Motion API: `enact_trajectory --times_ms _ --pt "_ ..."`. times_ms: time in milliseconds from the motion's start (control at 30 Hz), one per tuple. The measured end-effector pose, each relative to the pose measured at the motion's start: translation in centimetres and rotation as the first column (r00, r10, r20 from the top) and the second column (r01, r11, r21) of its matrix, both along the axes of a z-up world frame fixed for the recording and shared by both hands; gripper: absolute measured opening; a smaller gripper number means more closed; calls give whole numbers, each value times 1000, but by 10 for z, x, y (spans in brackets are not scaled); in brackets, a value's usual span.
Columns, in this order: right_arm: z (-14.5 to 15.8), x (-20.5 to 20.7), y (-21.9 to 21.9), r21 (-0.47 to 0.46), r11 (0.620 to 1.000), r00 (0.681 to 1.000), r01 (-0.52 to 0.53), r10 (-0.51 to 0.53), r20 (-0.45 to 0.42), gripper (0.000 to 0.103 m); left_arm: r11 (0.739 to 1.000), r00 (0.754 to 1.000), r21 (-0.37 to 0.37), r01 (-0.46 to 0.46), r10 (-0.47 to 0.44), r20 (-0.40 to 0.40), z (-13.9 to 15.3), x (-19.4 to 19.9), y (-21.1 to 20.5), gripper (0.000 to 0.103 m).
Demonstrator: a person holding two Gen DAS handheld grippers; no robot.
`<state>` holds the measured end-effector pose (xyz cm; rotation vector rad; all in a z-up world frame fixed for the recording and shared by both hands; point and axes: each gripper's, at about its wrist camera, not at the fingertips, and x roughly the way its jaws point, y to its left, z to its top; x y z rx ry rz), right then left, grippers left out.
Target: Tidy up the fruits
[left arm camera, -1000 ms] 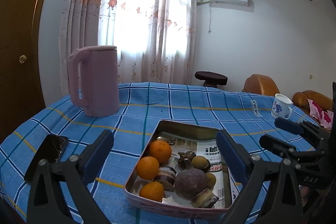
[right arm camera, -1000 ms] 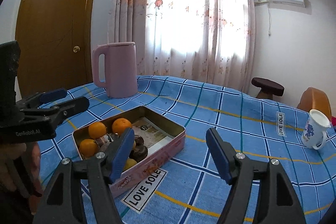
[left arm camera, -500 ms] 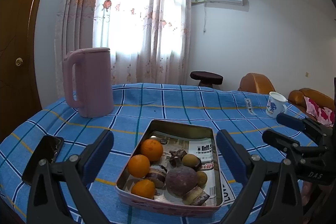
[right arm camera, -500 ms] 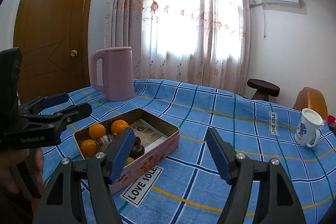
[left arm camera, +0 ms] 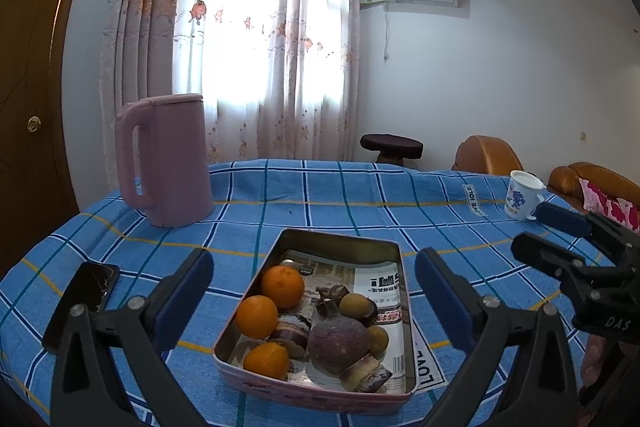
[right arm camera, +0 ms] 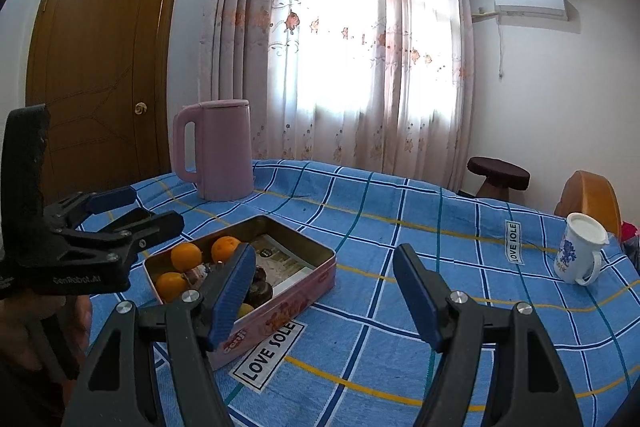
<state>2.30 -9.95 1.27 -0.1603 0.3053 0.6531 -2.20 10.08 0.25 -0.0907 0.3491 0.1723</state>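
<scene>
A pink metal tin (left arm camera: pixel 340 239) lined with printed paper sits on the blue checked tablecloth. Three oranges (left arm camera: pixel 282 286) line its left side. Beside them lie a round purple fruit (left arm camera: pixel 338 339), small brownish fruits (left arm camera: pixel 352 303) and dark cut pieces. My left gripper (left arm camera: pixel 314 263) hovers open just in front of the tin with nothing between its fingers. In the right wrist view the tin (right arm camera: pixel 308 287) lies to the lower left. My right gripper (right arm camera: pixel 326 255) stands open and empty over the cloth to the tin's right. Each view shows the other gripper: the right gripper (left arm camera: pixel 532 227) and the left gripper (right arm camera: pixel 154 207).
A pink kettle (left arm camera: pixel 168 159) stands at the table's far left. A white mug (right arm camera: pixel 576 253) with a blue print sits at the far right edge. A black phone (left arm camera: pixel 82 303) lies near the front left. Chairs and a stool stand behind the table.
The right gripper has drifted slightly up and away, so the tin looks a little smaller in its view. Both grippers stay open and the fruit has not moved.
</scene>
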Motion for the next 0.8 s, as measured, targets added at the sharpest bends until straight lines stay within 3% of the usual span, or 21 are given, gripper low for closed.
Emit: enact_trajectory --times_ms 800 --pt "1 1 -23 28 999 999 46 -46 13 73 1000 1000 17 15 -15 -6 8 1 -18 103"
